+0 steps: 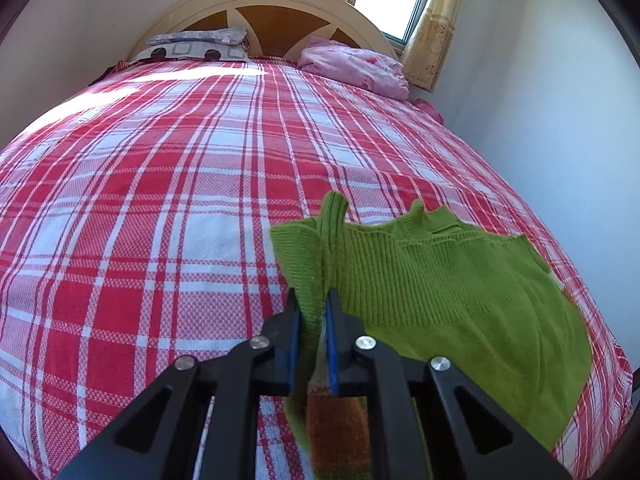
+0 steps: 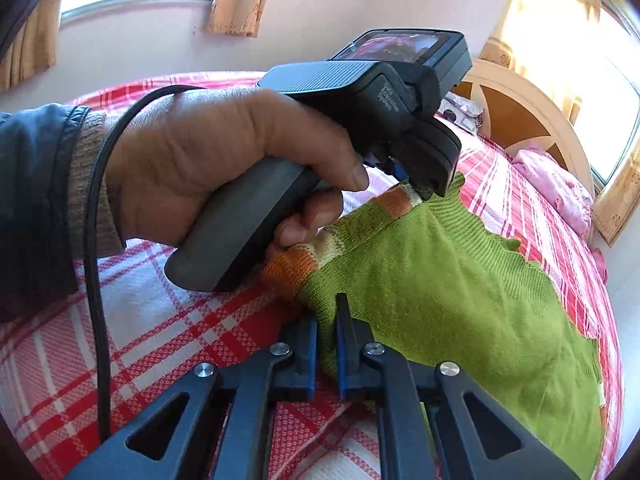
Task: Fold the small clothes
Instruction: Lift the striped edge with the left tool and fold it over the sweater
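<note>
A small green knitted sweater [image 1: 448, 280] with orange and cream striped trim lies on the red plaid bed sheet [image 1: 160, 184], at the near right of the bed. My left gripper [image 1: 311, 300] is shut on a lifted edge of the sweater, which stands up between the blue pads. In the right wrist view my right gripper [image 2: 327, 320] is shut on the sweater's [image 2: 460, 300] near edge, beside the orange striped trim [image 2: 292, 268]. The left gripper [image 2: 416, 184], held in a hand, pinches the sweater's far striped corner there.
A patterned pillow [image 1: 192, 50] and a pink bundle of bedding [image 1: 356, 66] lie at the rounded headboard [image 1: 272, 16]. A white wall [image 1: 540, 100] runs along the bed's right side. A black cable [image 2: 98, 240] hangs from the left hand.
</note>
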{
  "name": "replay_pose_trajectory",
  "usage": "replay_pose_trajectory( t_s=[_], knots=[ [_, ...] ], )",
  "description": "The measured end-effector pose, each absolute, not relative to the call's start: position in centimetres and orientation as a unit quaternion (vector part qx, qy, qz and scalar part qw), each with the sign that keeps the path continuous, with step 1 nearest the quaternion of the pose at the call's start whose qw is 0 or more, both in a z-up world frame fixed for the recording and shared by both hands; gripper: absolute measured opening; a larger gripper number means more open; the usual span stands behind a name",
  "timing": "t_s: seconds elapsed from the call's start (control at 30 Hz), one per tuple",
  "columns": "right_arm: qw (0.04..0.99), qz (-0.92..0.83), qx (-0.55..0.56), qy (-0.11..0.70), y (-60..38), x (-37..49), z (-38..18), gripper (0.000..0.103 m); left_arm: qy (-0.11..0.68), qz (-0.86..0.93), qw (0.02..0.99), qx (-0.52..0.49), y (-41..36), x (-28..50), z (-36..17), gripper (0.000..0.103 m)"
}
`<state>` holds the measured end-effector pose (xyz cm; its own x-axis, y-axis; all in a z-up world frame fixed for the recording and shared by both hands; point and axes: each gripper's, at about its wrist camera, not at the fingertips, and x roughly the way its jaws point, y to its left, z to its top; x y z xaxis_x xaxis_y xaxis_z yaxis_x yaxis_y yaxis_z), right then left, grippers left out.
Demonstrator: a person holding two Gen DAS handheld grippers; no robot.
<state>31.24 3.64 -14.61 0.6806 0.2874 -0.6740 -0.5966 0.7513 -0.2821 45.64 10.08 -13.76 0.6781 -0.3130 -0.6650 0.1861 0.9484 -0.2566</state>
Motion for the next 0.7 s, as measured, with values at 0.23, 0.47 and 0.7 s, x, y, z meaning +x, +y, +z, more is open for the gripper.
replay_pose_trajectory(
  t_s=[0.23, 0.47, 0.7],
  knots=[
    [0.892, 0.253, -0.208, 0.312, 1.2, 31.5, -13.3, 0.006, 0.384, -0.135, 0.908, -0.097, 10.0, 45.9, -12.4, 0.012],
    [0.902, 0.251, -0.150, 0.317, -2.5, 32.1, -11.6, 0.006, 0.387, -0.145, 0.902, -0.129, 9.3, 46.0, -10.8, 0.012],
    [0.909, 0.250, -0.090, 0.320, -6.1, 32.5, -10.2, 0.006, 0.392, -0.156, 0.887, -0.189, 8.5, 46.3, -9.3, 0.011]
  ],
)
